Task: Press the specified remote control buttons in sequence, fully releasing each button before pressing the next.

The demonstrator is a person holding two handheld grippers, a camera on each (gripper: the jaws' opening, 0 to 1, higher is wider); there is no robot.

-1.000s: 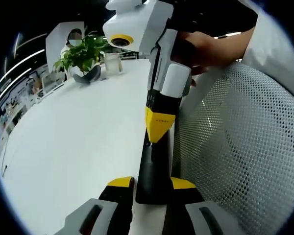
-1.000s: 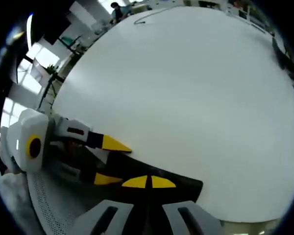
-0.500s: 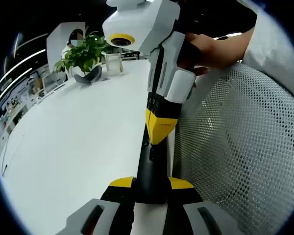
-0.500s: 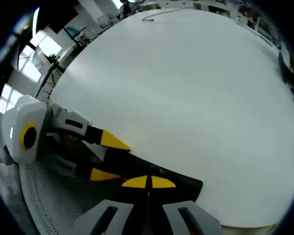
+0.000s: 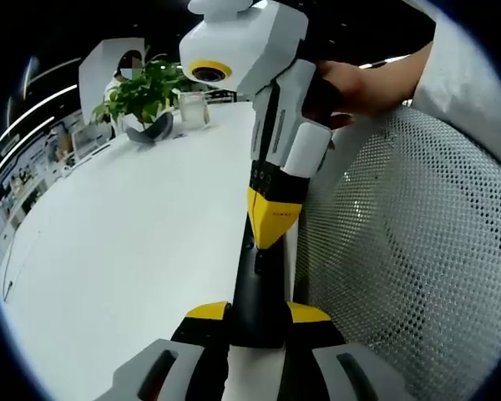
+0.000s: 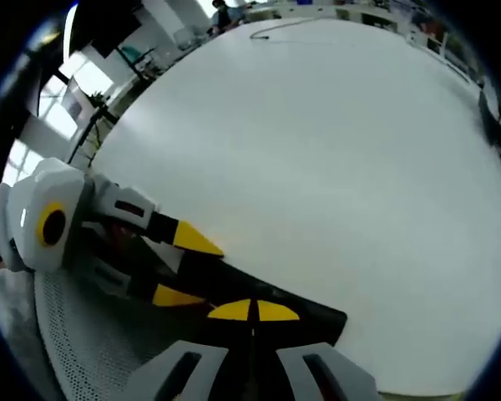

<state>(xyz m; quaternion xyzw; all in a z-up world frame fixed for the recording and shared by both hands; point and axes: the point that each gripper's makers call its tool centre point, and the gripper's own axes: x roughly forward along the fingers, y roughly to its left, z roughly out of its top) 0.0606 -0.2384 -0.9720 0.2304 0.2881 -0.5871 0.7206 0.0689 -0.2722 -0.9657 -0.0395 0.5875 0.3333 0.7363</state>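
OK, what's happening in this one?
A person is working a black remote at the edge of a white table with two handheld grippers. The left gripper clamps the remote's near end between its yellow-tipped fingers. The right gripper comes down from above with its fingers closed together, its tip on or just above the remote's face; contact can't be confirmed. A plant and a glass stand at the table's far end, and a mesh chair is alongside.
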